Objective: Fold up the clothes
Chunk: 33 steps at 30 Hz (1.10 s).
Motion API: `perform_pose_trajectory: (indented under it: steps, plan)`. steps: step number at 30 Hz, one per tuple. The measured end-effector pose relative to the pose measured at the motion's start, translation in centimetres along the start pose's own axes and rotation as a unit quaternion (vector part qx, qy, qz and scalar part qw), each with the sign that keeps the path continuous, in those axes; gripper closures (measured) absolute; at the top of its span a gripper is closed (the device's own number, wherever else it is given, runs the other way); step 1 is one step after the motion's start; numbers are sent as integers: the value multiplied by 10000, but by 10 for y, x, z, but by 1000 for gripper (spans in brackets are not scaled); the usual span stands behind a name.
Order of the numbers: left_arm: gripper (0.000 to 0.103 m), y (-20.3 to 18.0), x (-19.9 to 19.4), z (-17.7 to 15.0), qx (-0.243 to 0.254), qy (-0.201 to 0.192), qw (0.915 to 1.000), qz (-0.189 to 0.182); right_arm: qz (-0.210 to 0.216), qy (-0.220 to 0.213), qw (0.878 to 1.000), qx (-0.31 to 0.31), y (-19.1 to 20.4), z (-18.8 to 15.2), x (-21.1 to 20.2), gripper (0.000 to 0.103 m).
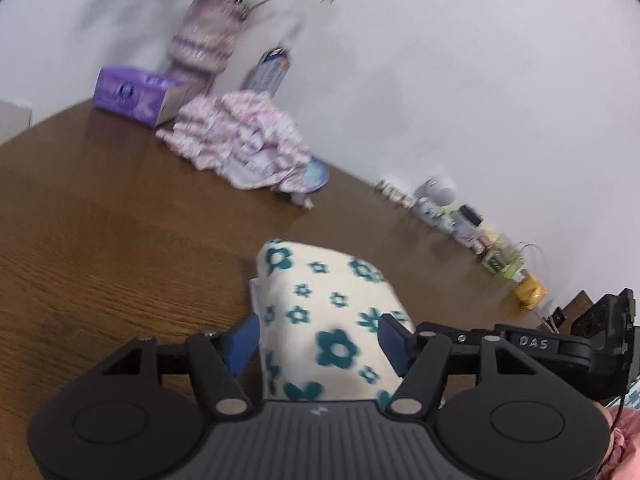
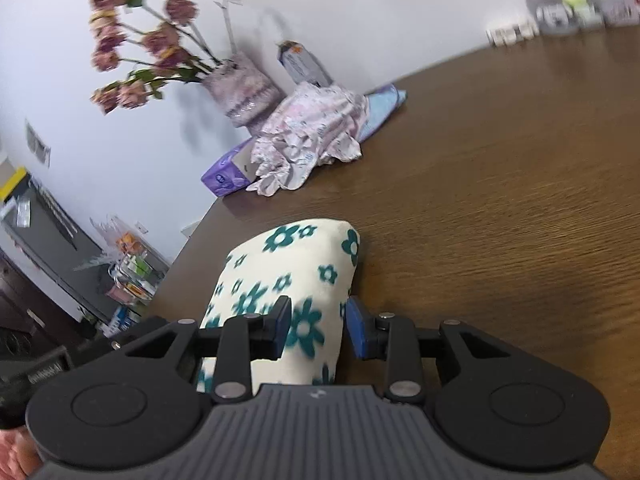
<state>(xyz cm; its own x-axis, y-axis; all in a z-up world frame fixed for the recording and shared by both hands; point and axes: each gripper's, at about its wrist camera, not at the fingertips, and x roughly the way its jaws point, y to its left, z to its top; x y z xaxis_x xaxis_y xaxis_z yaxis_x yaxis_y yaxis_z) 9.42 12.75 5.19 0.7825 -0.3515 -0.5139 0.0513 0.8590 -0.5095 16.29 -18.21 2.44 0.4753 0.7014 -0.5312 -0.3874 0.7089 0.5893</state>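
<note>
Both wrist cams sit low over the bench (image 1: pixel 100 240), tilted opposite ways, looking across it toward the white wall. Each is right up close to the folded floral cloth (image 1: pixel 332 308), and both catch the vase (image 2: pixel 244 92) and crumpled pink garment (image 2: pixel 312 132).

Soft, even indoor light fills both my views. The flowers (image 2: pixel 132 52) throw faint shadows on the white wall (image 2: pixel 360 8). Motion blur smears everything beyond my grippers, and the fisheye bends the counter (image 1: pixel 100 240), darkening the corners.

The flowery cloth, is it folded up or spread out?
Folded: the flowery cloth is a thick compact bundle with a rounded fold edge, lying on the table.
</note>
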Motion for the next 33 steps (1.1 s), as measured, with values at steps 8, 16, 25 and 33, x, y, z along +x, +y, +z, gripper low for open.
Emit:
perform_pose_trajectory:
  steps: [8,16,25,33]
  plan:
    - [66,29,29,6,-709,426,9964,-190,373,194,9973,605,-13,5,25,79]
    - [69,41,32,4,-987,396,9936,-368,55,245,9997,-63,5,3,29,82]
    - [71,42,32,7,-1029,365,9932,-413,-249,213,9971,-680,18,-4,32,84]
    - [67,38,28,16,-908,324,9941,-494,264,8,9995,172,-3,10,15,73]
